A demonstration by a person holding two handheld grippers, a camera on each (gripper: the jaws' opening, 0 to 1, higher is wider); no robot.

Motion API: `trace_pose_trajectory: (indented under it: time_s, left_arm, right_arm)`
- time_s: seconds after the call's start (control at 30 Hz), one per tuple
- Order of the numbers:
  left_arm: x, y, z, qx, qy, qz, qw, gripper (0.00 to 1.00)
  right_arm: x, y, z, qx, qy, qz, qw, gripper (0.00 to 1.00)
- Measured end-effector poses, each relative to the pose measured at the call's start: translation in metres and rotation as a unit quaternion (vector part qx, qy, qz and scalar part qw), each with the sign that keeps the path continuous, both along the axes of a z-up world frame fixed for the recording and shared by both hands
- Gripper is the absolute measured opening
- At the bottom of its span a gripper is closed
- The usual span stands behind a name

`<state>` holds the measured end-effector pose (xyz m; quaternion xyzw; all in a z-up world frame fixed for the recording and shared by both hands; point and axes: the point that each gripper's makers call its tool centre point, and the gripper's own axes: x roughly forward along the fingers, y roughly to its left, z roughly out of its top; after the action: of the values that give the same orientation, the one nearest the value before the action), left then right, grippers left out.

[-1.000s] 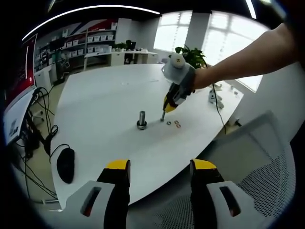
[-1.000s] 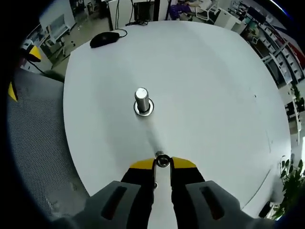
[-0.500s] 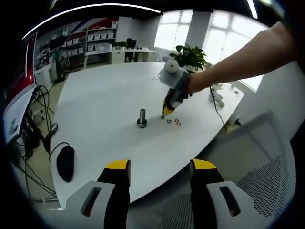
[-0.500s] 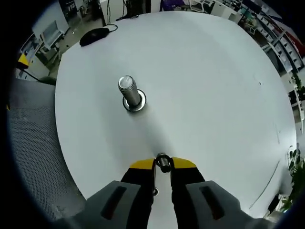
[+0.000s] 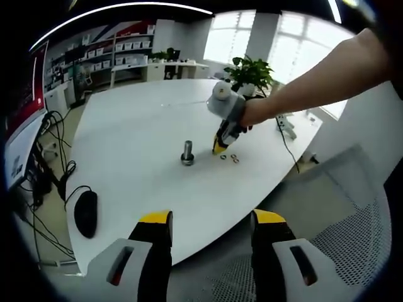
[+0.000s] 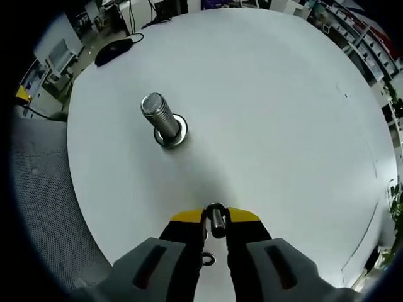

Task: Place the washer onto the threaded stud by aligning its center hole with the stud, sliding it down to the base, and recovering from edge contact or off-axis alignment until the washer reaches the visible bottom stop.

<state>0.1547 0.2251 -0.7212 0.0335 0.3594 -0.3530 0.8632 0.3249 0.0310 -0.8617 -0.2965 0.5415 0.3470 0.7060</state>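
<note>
Two yellow-tipped jaws rise from the bottom of the left gripper view, where the left tongs (image 5: 211, 221) stand wide apart and hold nothing, hanging off the near edge of the white table (image 5: 138, 138) above a grey mesh chair (image 5: 340, 239). On the table's near left corner lies a black mouse (image 5: 86, 215), with cables trailing off that side. In the right gripper view the right tongs (image 6: 215, 217) are closed on a washer (image 6: 216, 219), held on edge between the yellow tips so that it looks like a small dark ring seen nearly side-on; another small ring (image 6: 206, 257) shows lower down between the jaws, against the table. Beyond the tips, well apart from the held washer, the threaded stud (image 6: 158, 117) stands upright on the table with a flat ring (image 6: 171, 134) at its base, touching the tabletop. From the left gripper view the stud (image 5: 187, 151) sits mid-table, and the right tongs (image 5: 218, 148) hang just beside it to the right, tips near the tabletop, carried by a person's hand (image 5: 247, 114) and bare forearm coming in from the right. Just past those tips two loose washers (image 5: 229, 157) lie flat on the table. Farther off stand a potted plant (image 5: 252, 73), bright windows and shelves with boxes along the left wall
</note>
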Motion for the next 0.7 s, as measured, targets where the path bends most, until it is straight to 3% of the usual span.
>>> trace_pose_trajectory:
  time_s: [0.27, 0.7]
  left_arm:
    - [0.0, 0.001, 0.0, 0.0, -0.001, 0.002, 1.0, 0.48]
    - [-0.001, 0.0, 0.001, -0.001, -0.003, 0.0, 1.0, 0.48]
  right_arm:
    - [-0.003, -0.001, -0.005, -0.011, -0.009, 0.011, 0.9998, 0.18]
    - [-0.015, -0.01, 0.005, -0.015, -0.018, -0.005, 0.9997, 0.22]
